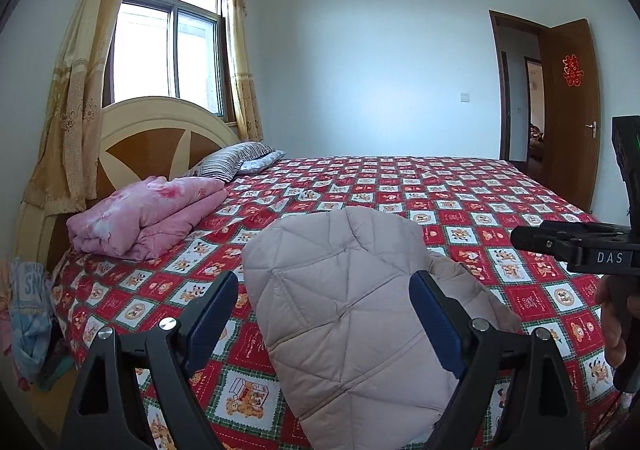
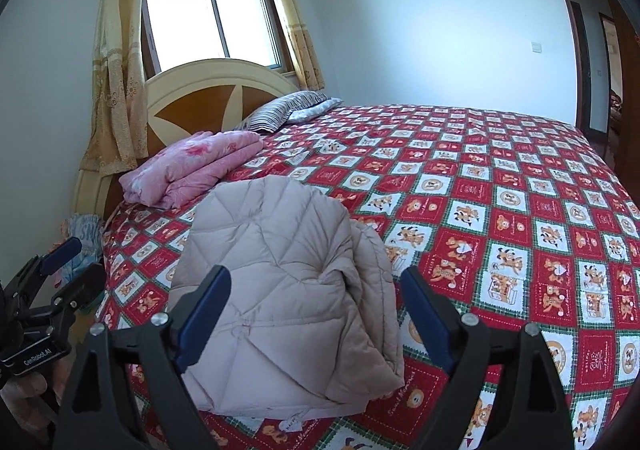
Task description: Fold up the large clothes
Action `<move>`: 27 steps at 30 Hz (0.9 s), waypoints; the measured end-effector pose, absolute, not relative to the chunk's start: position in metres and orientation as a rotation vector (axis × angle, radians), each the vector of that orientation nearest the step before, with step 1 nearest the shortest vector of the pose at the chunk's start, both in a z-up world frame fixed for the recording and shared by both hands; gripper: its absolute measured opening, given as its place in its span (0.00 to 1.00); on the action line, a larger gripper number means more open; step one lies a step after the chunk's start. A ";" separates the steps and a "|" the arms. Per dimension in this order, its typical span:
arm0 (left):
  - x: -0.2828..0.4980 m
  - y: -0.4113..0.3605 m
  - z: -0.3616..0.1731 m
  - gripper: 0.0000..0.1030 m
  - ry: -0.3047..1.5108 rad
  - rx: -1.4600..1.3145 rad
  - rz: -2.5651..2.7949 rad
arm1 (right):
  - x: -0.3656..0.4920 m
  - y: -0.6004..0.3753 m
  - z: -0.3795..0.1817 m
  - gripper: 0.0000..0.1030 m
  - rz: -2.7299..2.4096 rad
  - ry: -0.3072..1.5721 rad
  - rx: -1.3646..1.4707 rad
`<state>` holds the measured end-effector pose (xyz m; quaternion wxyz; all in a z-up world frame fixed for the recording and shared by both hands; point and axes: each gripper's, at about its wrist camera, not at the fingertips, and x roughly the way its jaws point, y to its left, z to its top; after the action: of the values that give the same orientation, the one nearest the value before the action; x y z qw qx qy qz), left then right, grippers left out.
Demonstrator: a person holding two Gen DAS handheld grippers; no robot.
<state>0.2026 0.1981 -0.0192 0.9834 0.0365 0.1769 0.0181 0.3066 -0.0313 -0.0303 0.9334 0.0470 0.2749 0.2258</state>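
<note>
The bed [image 1: 460,202] fills most of both views, spread with a smooth cotton-looking bedspread [image 2: 500,210] in a red, white and green check of square cartoon bear panels, with a few low wrinkles near the middle. At its head stands an arched headboard [image 1: 160,138], cream-rimmed with glossy brown wedge panels, and behind that a window [image 1: 168,42] flanked by thin yellow-beige patterned curtains [image 1: 76,98] that hang in soft folds. At the right stands an open brown wooden door [image 1: 572,110] with a red paper cutout on it. On the near edge of the bed lies the task's garment, a puffy quilted jacket [image 2: 280,274] in pale pinkish beige, stitched in diamond shapes and folded into a thick rounded bundle with layered edges showing on its right side. Beyond it, near the headboard, sits a folded pink floral quilt [image 1: 148,218], soft and creased, and past that a striped pillow [image 1: 232,160] on a paler one. The left hand-held gripper [image 1: 324,314] is spread wide, its flat blue-faced fingers [image 1: 214,310] on either side of the jacket in the left wrist view, grasping nothing. The right hand-held gripper [image 2: 316,310] is likewise wide apart over the bundle and has hold of nothing. Light-coloured cloth [image 1: 30,314] is heaped on the floor beside the bed
</note>
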 end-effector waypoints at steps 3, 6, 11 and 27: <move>0.202 0.200 -0.018 0.85 0.351 0.068 0.038 | 0.303 -0.031 -0.030 0.86 0.466 0.559 0.087; 0.200 0.200 -0.018 0.85 0.348 0.065 0.039 | 0.301 -0.031 -0.030 0.86 0.469 0.557 0.085; 0.200 0.199 -0.018 0.85 0.348 0.065 0.041 | 0.300 -0.031 -0.030 0.86 0.467 0.563 0.089; 0.202 0.204 -0.021 0.86 0.362 0.055 0.064 | 0.297 -0.028 -0.031 0.88 0.469 0.565 0.081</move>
<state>0.2017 0.2036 -0.0209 0.9828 0.0274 0.1800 0.0319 0.2969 -0.0281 -0.0314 0.9325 0.0397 0.2761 0.2293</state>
